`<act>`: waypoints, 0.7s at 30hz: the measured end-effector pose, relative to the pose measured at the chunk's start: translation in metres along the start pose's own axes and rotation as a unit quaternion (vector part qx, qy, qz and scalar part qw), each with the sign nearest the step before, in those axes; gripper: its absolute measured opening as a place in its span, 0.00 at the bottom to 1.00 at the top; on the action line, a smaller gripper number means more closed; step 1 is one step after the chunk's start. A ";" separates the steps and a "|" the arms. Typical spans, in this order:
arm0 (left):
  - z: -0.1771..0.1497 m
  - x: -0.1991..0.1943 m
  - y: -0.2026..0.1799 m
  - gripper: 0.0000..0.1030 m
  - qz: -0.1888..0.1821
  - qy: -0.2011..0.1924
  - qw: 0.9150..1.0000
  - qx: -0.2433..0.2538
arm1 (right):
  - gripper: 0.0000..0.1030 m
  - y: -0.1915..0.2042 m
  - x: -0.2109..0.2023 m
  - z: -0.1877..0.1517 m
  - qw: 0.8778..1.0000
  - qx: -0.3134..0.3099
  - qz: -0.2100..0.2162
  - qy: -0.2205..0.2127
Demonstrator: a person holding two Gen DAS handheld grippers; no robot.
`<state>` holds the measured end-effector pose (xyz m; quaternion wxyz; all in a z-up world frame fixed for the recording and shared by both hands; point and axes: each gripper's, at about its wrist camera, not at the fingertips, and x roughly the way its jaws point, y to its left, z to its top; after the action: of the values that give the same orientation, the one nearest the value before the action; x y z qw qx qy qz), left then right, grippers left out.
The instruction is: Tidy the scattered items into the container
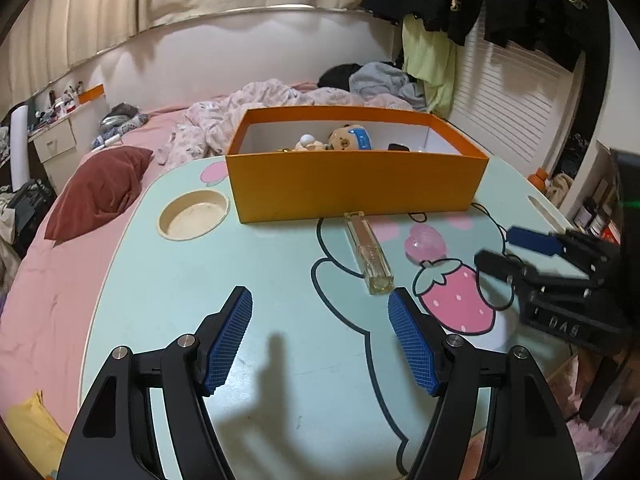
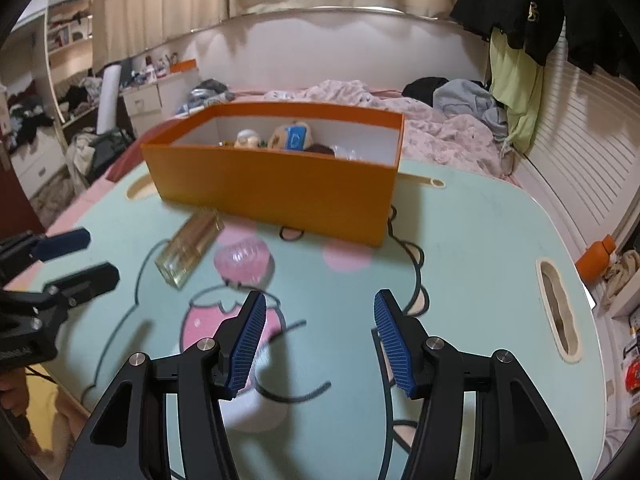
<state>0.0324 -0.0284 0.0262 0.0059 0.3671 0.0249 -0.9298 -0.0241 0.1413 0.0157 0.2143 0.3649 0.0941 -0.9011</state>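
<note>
Jaws apart, nothing between, over a mint cartoon table [image 1: 168,280] beside a pink bed [image 1: 52,272].

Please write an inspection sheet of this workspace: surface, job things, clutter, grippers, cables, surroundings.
Surface: mint cartoon table.
Job things: glass bottle and pink case lie before the orange box; toys inside.
Clutter: black hair tie by the box.
Grippers: left gripper and right gripper open, empty.
Cables: nothing seen.
Surroundings: bed, red pillow, hanging clothes.
</note>
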 end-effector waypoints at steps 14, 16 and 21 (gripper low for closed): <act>-0.019 0.025 0.002 0.82 0.027 0.016 0.999 -0.014 | 0.86 0.001 0.013 -0.004 0.999 0.003 0.000 0.037; -0.019 0.026 0.002 0.82 0.027 0.015 0.999 -0.015 | 0.88 0.001 0.014 -0.004 0.999 0.000 0.002 0.041; -0.018 0.027 0.004 0.82 0.027 0.013 0.999 -0.014 | 0.88 0.002 0.015 -0.005 0.999 0.000 0.003 0.041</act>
<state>0.0255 -0.0309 -0.0054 0.0361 0.3792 0.0283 -0.9242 -0.0299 0.1361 0.0019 0.2134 0.4014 0.1019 -0.8848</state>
